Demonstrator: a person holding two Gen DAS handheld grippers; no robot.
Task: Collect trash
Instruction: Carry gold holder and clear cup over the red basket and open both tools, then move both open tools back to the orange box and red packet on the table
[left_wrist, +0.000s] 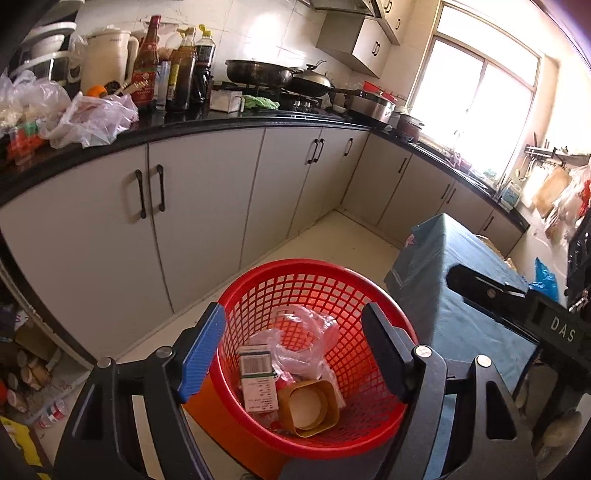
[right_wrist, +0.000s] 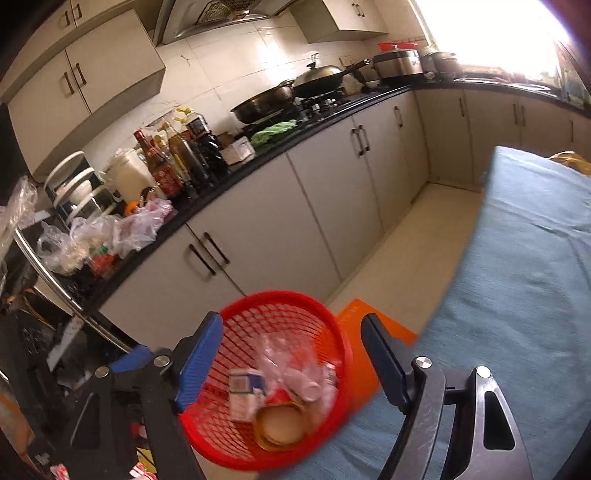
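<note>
A red mesh basket (left_wrist: 373, 302) stands on the floor beside a table with a blue-grey cloth (left_wrist: 461, 295). It holds a white carton (left_wrist: 256, 376), clear plastic wrap (left_wrist: 306, 336) and a tan square cup (left_wrist: 308, 408). My left gripper (left_wrist: 295, 350) is open and empty right above the basket. My right gripper (right_wrist: 291, 358) is open and empty, above the basket (right_wrist: 332, 332) and the table's edge (right_wrist: 517, 295). The carton (right_wrist: 245, 395), wrap (right_wrist: 295, 362) and cup (right_wrist: 277, 424) show there too, blurred. The right gripper's body (left_wrist: 517, 295) shows in the left wrist view.
A black counter (left_wrist: 207, 125) over grey cabinets (left_wrist: 207, 206) carries bottles (left_wrist: 184, 70), a white jug (left_wrist: 105, 59), plastic bags (left_wrist: 92, 118), woks (left_wrist: 258, 72) and a cooker (left_wrist: 373, 105). An orange mat (right_wrist: 354, 332) lies under the basket. Clutter lies on the floor at left (left_wrist: 29, 369).
</note>
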